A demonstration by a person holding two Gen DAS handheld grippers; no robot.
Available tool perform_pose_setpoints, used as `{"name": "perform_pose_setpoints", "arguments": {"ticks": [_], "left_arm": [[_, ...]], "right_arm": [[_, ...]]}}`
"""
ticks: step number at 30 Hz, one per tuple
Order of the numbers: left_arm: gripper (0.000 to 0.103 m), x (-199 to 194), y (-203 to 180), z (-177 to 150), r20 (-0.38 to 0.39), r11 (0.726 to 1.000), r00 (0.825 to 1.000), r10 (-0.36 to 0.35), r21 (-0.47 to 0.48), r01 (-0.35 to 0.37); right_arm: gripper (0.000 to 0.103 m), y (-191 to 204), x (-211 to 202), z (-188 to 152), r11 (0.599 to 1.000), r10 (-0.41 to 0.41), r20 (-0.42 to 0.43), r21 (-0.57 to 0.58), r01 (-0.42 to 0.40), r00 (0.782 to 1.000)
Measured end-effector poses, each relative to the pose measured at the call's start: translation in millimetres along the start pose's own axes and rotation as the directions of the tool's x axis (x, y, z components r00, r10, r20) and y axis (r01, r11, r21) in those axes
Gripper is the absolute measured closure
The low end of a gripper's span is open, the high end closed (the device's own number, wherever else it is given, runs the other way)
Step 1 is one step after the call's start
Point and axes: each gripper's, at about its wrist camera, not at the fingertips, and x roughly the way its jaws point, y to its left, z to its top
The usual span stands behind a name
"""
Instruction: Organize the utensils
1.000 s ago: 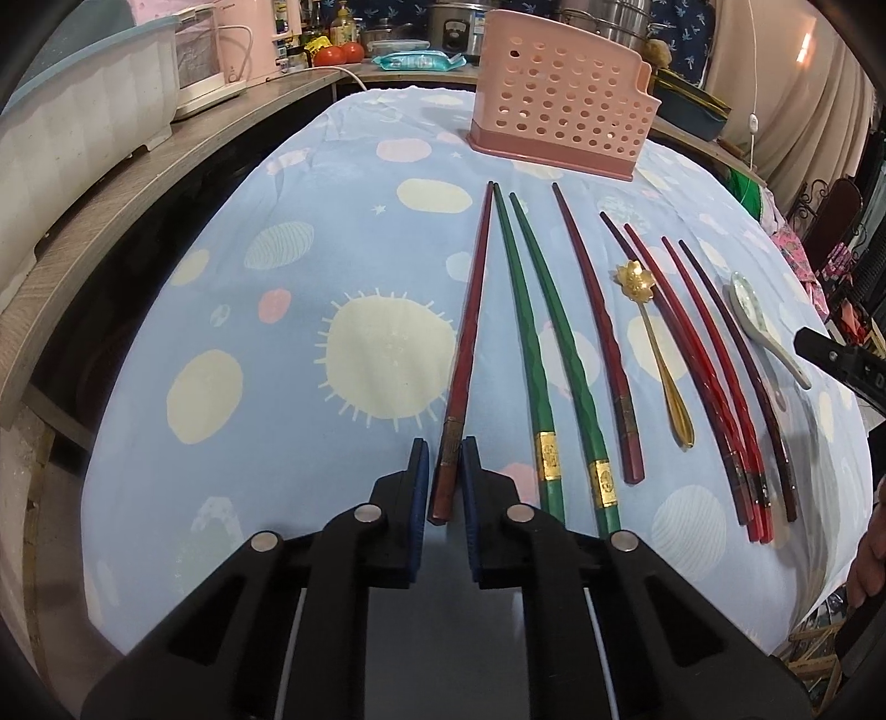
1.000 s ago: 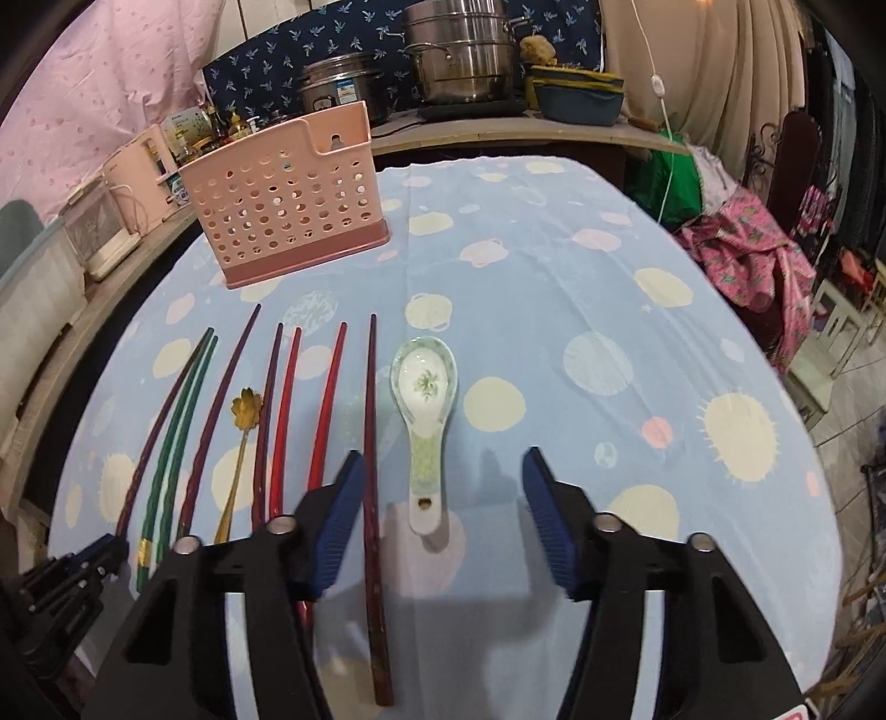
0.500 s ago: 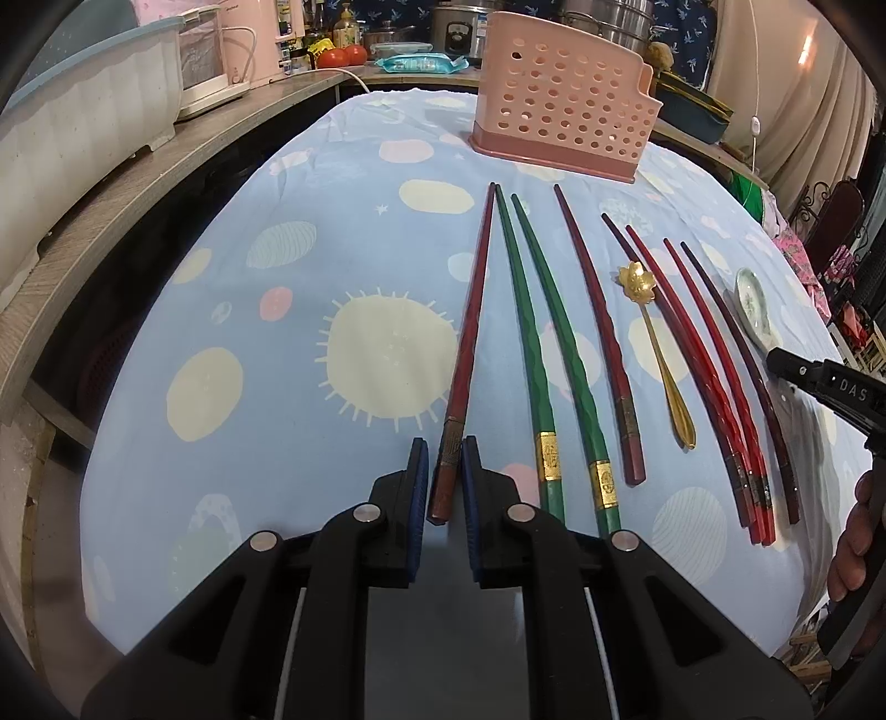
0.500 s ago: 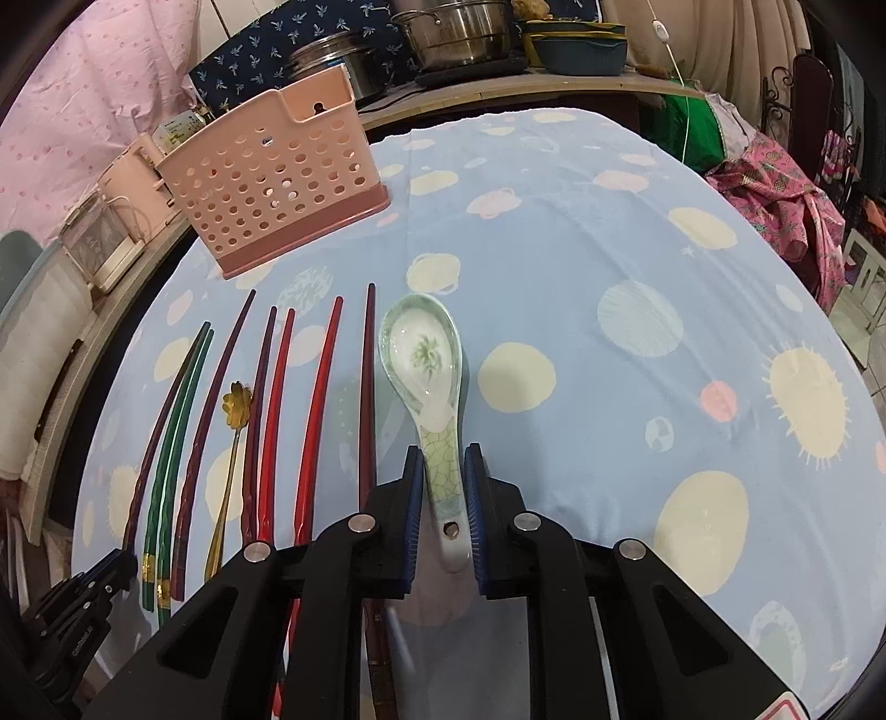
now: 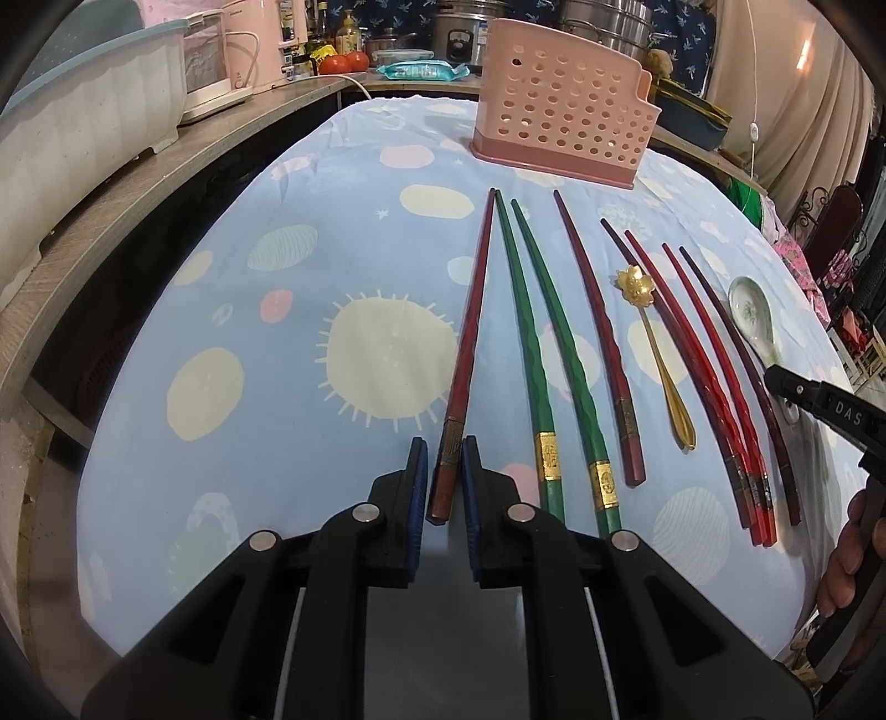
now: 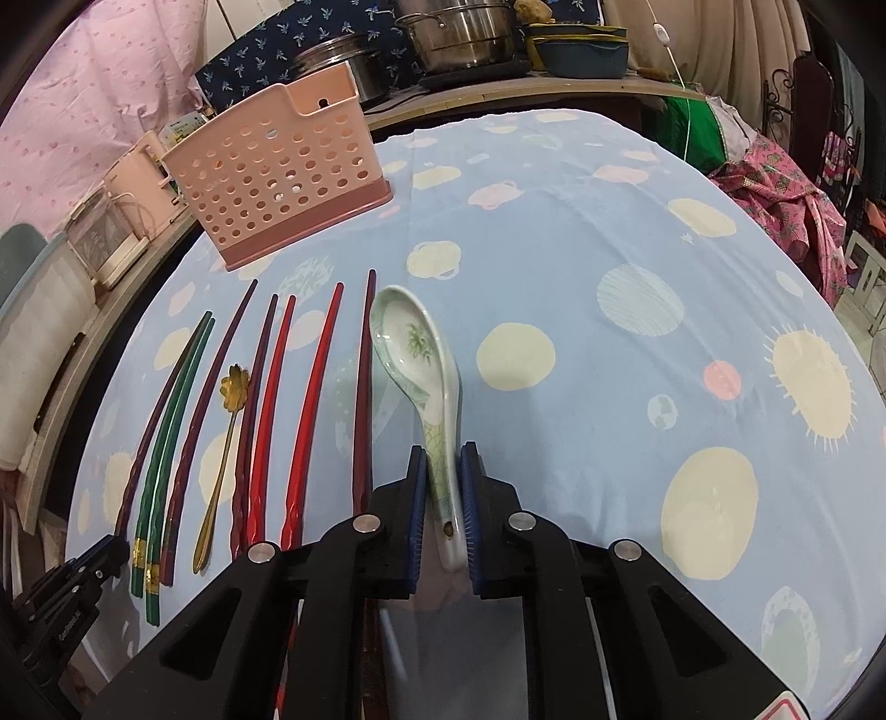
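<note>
My left gripper (image 5: 444, 443) is shut on the butt end of a dark red chopstick (image 5: 470, 332), the leftmost of a row lying on the blue tablecloth. My right gripper (image 6: 443, 454) is shut on the handle of a white ceramic spoon (image 6: 415, 354) with green flowers and holds it lifted, bowl forward. The pink perforated utensil holder (image 5: 559, 133) stands at the far side of the table; it also shows in the right wrist view (image 6: 271, 171). Two green chopsticks (image 5: 548, 343), several red and dark chopsticks (image 5: 709, 360) and a gold flower spoon (image 5: 659, 354) lie in the row.
A wooden counter (image 5: 111, 183) with a white tub and appliances runs along the left. Steel pots (image 6: 459, 39) and a blue dish stand behind the table. Pink cloth (image 6: 786, 183) hangs over a chair at the right. The tablecloth's right half (image 6: 664, 332) carries only printed patterns.
My right gripper moved forward and closed on the ceramic spoon's handle, then raised it off the cloth. My left gripper has stayed shut on the dark red chopstick.
</note>
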Motion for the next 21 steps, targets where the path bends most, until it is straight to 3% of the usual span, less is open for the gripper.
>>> {"name": "perform_pose_setpoints", "arguments": {"ticks": [8, 13, 21], "left_arm": [[0.091, -3, 12, 2, -0.016, 0.995, 0.997, -0.075, -0.069, 0.073], [0.093, -11, 15, 1, -0.018, 0.994, 0.997, -0.077, -0.074, 0.076], [0.101, -40, 21, 13, 0.054, 0.992, 0.994, -0.098, -0.078, 0.102]], "right_arm": [[0.094, -1, -15, -7, 1.0, 0.002, 0.004, -0.001, -0.002, 1.0], [0.095, 0, -32, -8, 1.0, 0.008, 0.032, -0.003, -0.008, 0.999], [0.096, 2, -59, 4, 1.0, 0.016, 0.096, -0.003, -0.016, 0.995]]}}
